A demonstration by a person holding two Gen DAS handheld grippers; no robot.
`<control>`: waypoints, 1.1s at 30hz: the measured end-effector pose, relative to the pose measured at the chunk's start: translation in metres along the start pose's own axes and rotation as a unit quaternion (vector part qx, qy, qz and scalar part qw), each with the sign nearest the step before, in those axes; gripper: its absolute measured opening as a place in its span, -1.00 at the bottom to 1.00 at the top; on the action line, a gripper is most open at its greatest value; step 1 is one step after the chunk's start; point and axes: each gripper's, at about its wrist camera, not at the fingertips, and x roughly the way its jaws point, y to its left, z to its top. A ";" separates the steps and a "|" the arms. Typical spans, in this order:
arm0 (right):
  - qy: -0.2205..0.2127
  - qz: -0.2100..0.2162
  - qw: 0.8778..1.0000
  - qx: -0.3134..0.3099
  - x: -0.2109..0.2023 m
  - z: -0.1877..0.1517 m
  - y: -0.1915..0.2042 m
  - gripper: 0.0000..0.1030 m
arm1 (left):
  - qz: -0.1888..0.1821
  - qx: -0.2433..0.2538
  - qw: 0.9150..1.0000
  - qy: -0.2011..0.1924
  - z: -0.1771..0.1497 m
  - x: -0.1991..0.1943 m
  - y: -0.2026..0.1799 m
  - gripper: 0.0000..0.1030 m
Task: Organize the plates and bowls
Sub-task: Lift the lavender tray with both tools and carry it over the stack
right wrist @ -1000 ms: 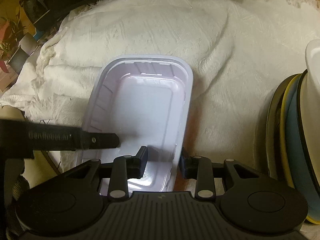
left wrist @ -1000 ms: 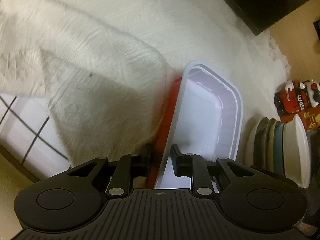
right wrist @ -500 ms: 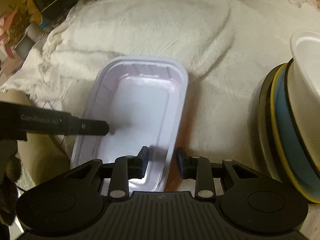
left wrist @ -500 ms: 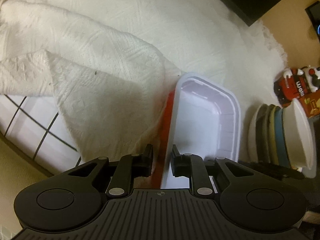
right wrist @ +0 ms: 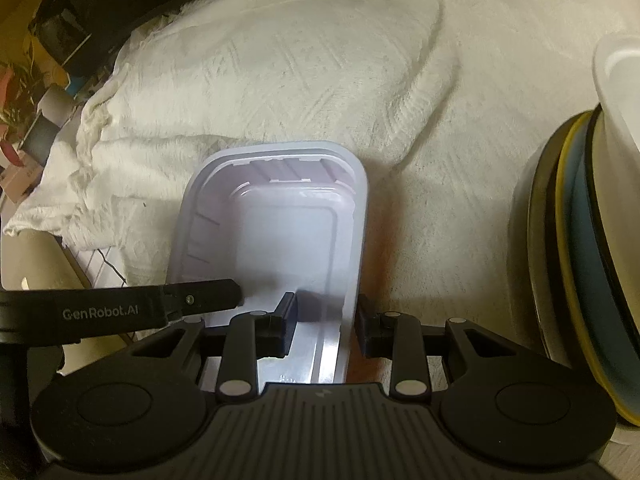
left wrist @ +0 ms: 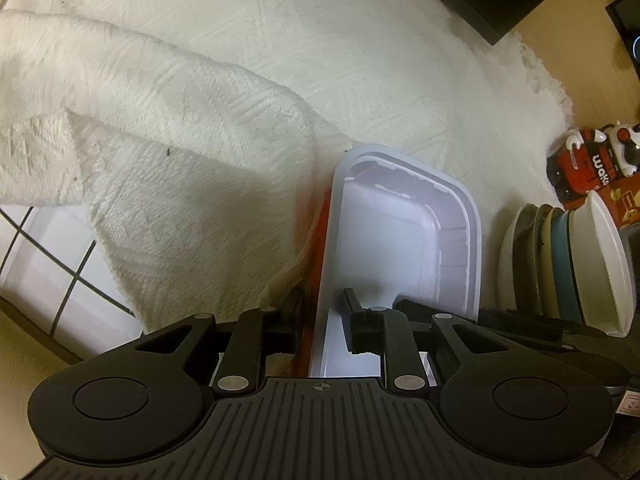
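Note:
A white rectangular plastic tray (left wrist: 400, 240) with a red outside lies lengthwise ahead of both grippers on the white cloth. My left gripper (left wrist: 323, 318) straddles the tray's left wall, one finger inside and one outside; its jaws are opening slightly with the wall still pressed between them. My right gripper (right wrist: 326, 326) is shut on the tray's (right wrist: 288, 232) right wall near the front corner. The left gripper's (right wrist: 200, 298) black finger shows at the tray's left side in the right wrist view. To the right, a stack of plates and bowls (right wrist: 580, 260) stands on edge.
A rumpled white cloth (left wrist: 280, 80) covers the surface, folded over at the left above a white tiled patch (left wrist: 52, 248). A red and white toy (left wrist: 588, 164) sits behind the plate stack (left wrist: 560, 260). Clutter (right wrist: 36, 120) lies beyond the cloth's left edge.
Both grippers keep their hold on the tray's walls. The tray and both views have tilted slightly; the plate stack has slid toward the right edge of the right wrist view.

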 end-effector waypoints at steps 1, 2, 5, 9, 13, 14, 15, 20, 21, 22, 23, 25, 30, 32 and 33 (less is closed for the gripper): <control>0.000 -0.001 1.000 0.000 0.000 0.000 0.000 -0.39 | -0.003 0.000 1.000 -0.003 -0.001 0.000 0.000 -0.56; 0.001 -0.001 1.000 0.001 0.001 0.001 0.001 -0.39 | -0.005 0.000 1.000 -0.005 -0.002 0.000 0.001 -0.56; 0.005 -0.002 1.000 0.001 0.000 0.003 0.002 -0.39 | -0.009 -0.010 1.000 0.005 0.001 -0.001 0.006 -0.56; -0.014 0.013 1.000 0.001 -0.021 0.013 0.005 -0.39 | -0.027 -0.018 0.999 -0.004 0.010 -0.024 0.001 -0.56; -0.060 0.030 0.998 -0.007 -0.064 0.030 0.011 -0.39 | -0.033 0.000 0.999 -0.037 0.027 -0.063 -0.023 -0.56; -0.074 0.036 0.997 -0.006 -0.078 0.035 0.011 -0.39 | -0.037 0.005 0.998 -0.046 0.032 -0.073 -0.033 -0.56; -0.088 0.041 0.995 -0.004 -0.091 0.040 0.010 -0.39 | -0.044 0.012 0.998 -0.053 0.037 -0.081 -0.042 -0.56; -0.157 0.034 0.987 0.018 -0.166 0.064 -0.018 -0.39 | -0.106 0.048 0.991 -0.063 0.060 -0.108 -0.102 -0.56; -0.169 0.030 0.985 0.024 -0.181 0.066 -0.028 -0.39 | -0.114 0.056 0.990 -0.063 0.062 -0.110 -0.116 -0.56; -0.177 0.028 0.983 0.029 -0.193 0.067 -0.036 -0.39 | -0.121 0.065 0.988 -0.064 0.065 -0.110 -0.130 -0.56; -0.184 0.028 0.982 0.035 -0.205 0.066 -0.047 -0.39 | -0.127 0.076 0.987 -0.064 0.066 -0.110 -0.144 -0.56; -0.197 0.018 0.979 0.042 -0.224 0.062 -0.061 -0.39 | -0.135 0.104 0.983 -0.061 0.067 -0.108 -0.171 -0.56; -0.201 -0.014 0.977 0.070 -0.241 0.043 -0.101 -0.39 | -0.141 0.148 0.978 -0.037 0.053 -0.088 -0.215 -0.56; -0.193 -0.020 0.977 0.086 -0.239 0.034 -0.120 -0.39 | -0.141 0.160 0.977 -0.019 0.049 -0.073 -0.225 -0.56; -0.188 -0.021 0.977 0.097 -0.235 0.030 -0.129 -0.39 | -0.138 0.162 0.977 -0.010 0.048 -0.065 -0.227 -0.56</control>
